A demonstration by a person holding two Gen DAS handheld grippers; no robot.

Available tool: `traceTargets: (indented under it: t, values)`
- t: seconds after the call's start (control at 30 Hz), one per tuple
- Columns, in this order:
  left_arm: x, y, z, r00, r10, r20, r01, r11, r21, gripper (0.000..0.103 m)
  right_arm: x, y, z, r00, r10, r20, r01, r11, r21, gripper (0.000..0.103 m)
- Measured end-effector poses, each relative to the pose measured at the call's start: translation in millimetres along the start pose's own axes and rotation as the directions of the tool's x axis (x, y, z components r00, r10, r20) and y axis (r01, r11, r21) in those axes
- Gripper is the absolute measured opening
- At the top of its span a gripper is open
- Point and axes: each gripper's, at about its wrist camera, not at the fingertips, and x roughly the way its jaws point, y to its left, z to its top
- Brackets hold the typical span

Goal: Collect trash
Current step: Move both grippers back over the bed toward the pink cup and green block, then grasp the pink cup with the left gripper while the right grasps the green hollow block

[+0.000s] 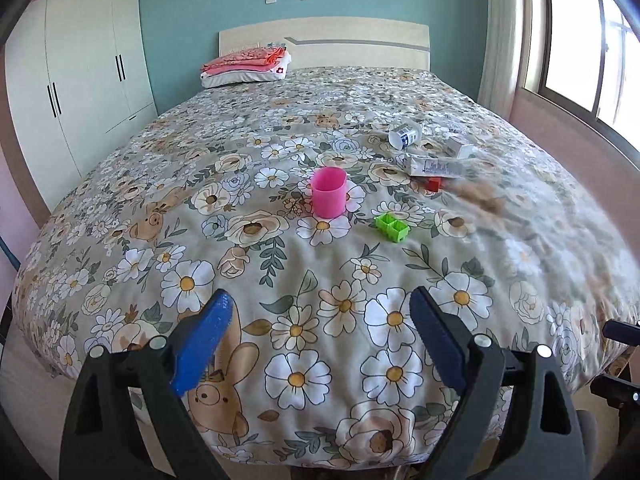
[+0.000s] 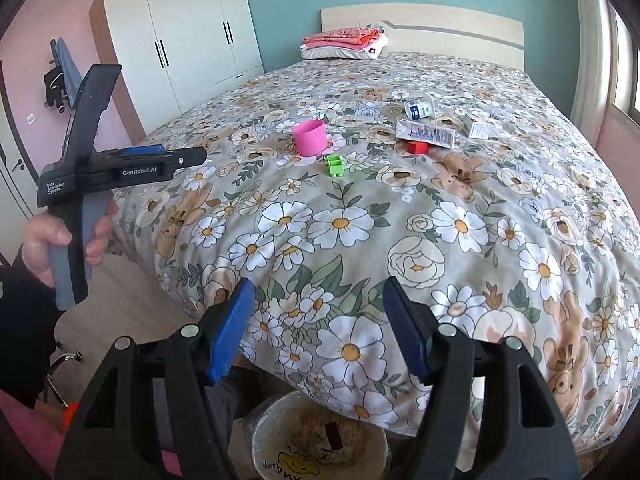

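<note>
Both grippers, left gripper and right gripper, are hovering over the near end of the floral bedspread with jaws spread wide, gripping nothing. The trash is sitting well ahead, mid-bed: a tipped paper cup, a flattened tube and a small carton, near a pink cup and green block. A bin is sitting below the right gripper.

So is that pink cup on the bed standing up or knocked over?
Standing upright. The pink cup rests on its base on the bedspread, open mouth up; whether anything is inside cannot be told.
</note>
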Motion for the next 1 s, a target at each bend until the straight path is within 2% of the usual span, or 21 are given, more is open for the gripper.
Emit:
traceTargets:
  t: [0.17, 0.43, 0.6, 1.0]
  values:
    - [40.8, 8.1, 25.8, 1.000, 0.001, -0.009, -0.001, 1.000, -0.023, 0.092, 33.1, -2.5, 32.9, 1.000, -0.005, 0.013, 0.005, 1.000, -0.019, 0.067]
    - [118.5, 15.3, 52.2, 0.996, -0.029, -0.086, 0.024, 0.998, -0.060, 0.092, 94.9, -12.0, 74.3, 1.000, -0.003, -0.010, 0.003, 1.000, -0.030, 0.067]
    - [158.6, 17.4, 62.2, 0.989, -0.075, -0.124, 0.065, 0.994, -0.087, 0.092, 134.3, -17.2, 88.8, 0.999, 0.003, -0.045, -0.004, 1.000, -0.030, 0.067]
    - [234.8, 8.6, 90.7, 0.985, -0.091, -0.148, 0.083, 0.995, -0.060, 0.092, 223.3, -25.6, 115.7, 0.993, 0.011, -0.117, -0.014, 0.999, -0.032, 0.067]
